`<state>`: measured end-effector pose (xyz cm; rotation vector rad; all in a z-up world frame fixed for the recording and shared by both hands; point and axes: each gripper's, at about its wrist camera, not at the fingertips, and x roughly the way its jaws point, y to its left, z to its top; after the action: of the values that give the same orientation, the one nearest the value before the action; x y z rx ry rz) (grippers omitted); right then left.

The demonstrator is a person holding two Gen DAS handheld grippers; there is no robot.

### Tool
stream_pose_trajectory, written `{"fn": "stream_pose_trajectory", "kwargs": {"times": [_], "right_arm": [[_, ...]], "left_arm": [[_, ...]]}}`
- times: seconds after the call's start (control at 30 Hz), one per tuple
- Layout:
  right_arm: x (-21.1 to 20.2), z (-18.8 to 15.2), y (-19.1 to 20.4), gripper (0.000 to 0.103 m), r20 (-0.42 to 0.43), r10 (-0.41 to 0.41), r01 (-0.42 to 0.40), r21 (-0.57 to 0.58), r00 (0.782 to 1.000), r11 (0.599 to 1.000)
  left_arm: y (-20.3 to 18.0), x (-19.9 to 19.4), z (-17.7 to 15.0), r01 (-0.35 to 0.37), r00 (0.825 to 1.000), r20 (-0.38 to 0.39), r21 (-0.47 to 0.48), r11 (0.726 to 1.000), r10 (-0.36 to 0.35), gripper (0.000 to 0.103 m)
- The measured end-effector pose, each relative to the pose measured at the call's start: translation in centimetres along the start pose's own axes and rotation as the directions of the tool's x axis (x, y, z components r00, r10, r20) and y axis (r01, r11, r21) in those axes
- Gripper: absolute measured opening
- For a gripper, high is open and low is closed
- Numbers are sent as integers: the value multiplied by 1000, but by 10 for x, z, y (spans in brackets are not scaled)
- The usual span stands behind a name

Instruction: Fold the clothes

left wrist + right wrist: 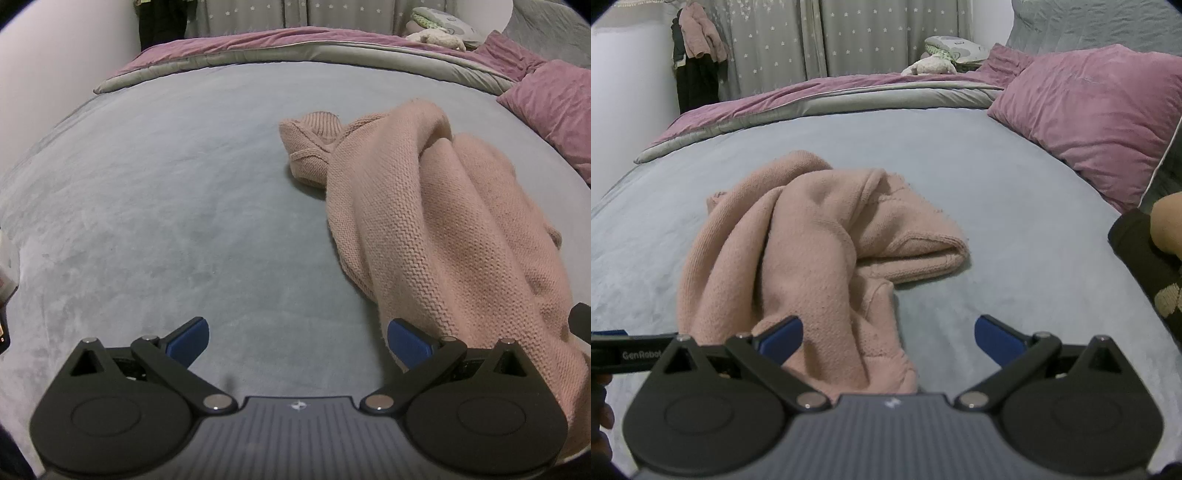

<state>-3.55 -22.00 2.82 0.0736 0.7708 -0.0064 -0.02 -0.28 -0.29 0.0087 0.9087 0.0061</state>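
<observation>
Two grippers hover over a grey bedspread (155, 206) with one garment between them. At left, the left gripper (298, 341) has its blue-padded fingers spread wide and holds nothing; its right finger lies just beside the near hem of the pink knit sweater (436, 221), which sits bunched in thick ridges, one ribbed cuff thrown out toward the far side. At right, the right gripper (888, 338) is likewise fully spread and empty, its left finger resting against or just over the crumpled near edge; contact cannot be judged. A purple pillow (1100, 114) lies well apart at far right. Folding proper appears not yet begun: the step in hand is spreading. The next move probably calls for each gripper to pinch a separate edge and draw the fabric flat.
</observation>
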Motion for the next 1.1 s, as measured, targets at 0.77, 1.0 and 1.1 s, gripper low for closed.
{"fn": "stream_pose_trajectory", "kwargs": {"times": [0.77,1.0,1.1], "right_arm": [[2,-1,1,103,-6,4,-4,3,1000,1000],[1,-1,1,103,-10,5,-5,3,1000,1000],[1,-1,1,103,-11,5,-5,2,1000,1000]], "left_arm": [[-2,2,-2,-13,1000,-5,7,1000,13,103],[-2,2,-3,-14,1000,-5,7,1000,14,103],[-3,2,-3,-15,1000,-5,7,1000,15,103]]}}
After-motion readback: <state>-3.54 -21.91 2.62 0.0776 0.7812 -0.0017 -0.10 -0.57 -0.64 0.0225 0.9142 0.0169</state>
